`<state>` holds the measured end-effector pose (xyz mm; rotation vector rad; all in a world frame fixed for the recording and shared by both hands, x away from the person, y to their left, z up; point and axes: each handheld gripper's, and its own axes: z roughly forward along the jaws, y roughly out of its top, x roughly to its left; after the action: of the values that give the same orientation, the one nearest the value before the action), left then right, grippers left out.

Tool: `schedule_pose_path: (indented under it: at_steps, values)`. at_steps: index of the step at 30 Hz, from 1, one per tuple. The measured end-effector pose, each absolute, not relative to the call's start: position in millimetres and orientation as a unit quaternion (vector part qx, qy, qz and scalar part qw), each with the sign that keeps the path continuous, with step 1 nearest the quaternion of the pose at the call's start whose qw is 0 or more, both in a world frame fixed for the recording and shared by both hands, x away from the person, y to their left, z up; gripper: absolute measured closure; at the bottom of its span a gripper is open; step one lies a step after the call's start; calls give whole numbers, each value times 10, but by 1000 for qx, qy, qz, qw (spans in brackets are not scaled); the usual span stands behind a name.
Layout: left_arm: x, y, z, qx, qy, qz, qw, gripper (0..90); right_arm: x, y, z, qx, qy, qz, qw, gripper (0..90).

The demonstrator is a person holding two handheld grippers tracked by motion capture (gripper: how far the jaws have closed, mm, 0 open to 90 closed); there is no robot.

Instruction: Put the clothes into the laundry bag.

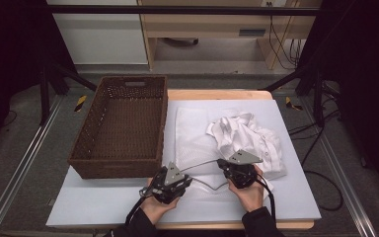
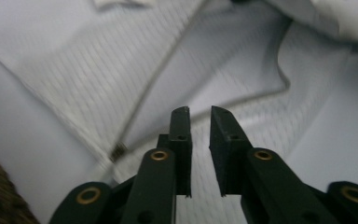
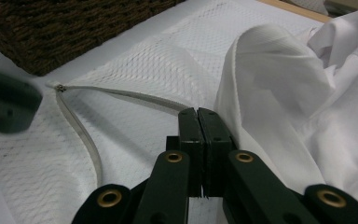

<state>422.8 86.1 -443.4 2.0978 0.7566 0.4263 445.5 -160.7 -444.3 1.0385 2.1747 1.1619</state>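
Holding both grippers low at the near edge of the white mat (image 1: 103, 207), you're working the mesh laundry bag (image 1: 193, 133), which is lying flat mid-mat. Your right gripper (image 3: 199, 112) is pinching shut at the bag's zipper edge (image 3: 121, 95), which is running left toward your left gripper (image 2: 199, 112), whose jaws are sitting slightly apart with nothing gripped. The crumpled white shirt (image 1: 246, 136) is lying beyond, nearer your right hand, with the wicker basket (image 1: 121, 123) sitting far-left.

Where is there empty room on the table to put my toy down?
Inside the wicker basket, and on the white board's near left corner in front of it. The middle is crowded: mesh laundry bag, white shirt.
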Motion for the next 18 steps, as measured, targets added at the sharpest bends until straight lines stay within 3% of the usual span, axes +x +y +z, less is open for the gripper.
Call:
schedule_pose_path:
  at_steps: [6,10,12,16,18]
  values:
    - [4620,549,-4265,843,296,169,417,624,4464,-1628,-4441,380,785,433,227,895]
    - [4788,325,-4343,854,278,150,413,620,4467,-1646,-4432,382,781,439,226,895]
    - [4833,237,-4397,860,273,143,406,655,4469,-1654,-4432,383,779,444,223,895]
    - [4875,206,-4452,866,268,128,403,884,4466,-1667,-4436,381,779,446,221,893]
    - [4869,223,-4431,862,272,121,410,889,4461,-1671,-4437,381,780,445,220,886]
